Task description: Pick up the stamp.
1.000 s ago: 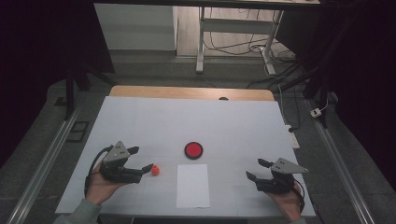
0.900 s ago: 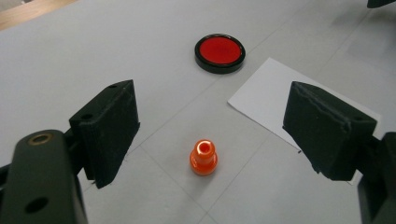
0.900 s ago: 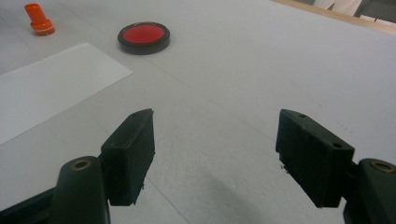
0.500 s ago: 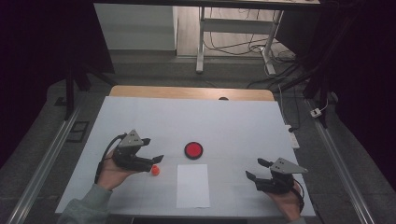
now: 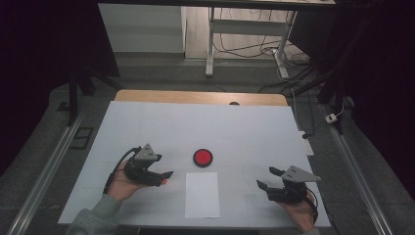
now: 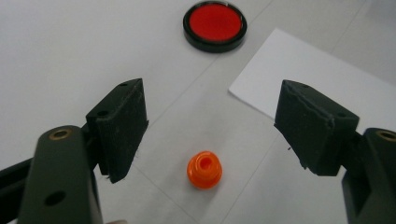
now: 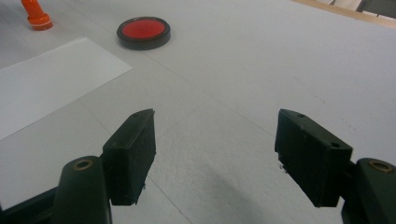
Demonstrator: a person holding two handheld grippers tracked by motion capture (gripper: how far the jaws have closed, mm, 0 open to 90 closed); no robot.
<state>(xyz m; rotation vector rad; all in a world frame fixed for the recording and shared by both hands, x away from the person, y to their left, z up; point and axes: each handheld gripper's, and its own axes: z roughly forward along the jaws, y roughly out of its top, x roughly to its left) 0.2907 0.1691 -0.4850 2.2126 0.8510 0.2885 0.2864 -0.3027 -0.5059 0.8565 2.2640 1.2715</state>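
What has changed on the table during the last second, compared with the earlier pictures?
The left gripper moved right, over the orange piece; its jaws have just been closing, with the piece between them but untouched. The right gripper, red disc and white sheet stayed put.

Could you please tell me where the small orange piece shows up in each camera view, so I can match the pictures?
High view: the small orange piece peeks out at the tip of the left gripper, left of the white sheet.
Left gripper view: low centre, standing between the two open jaws, touching neither.
Right gripper view: top left corner, cut by the frame edge.
Shared landmark: the red disc with a black rim, just beyond the orange piece.
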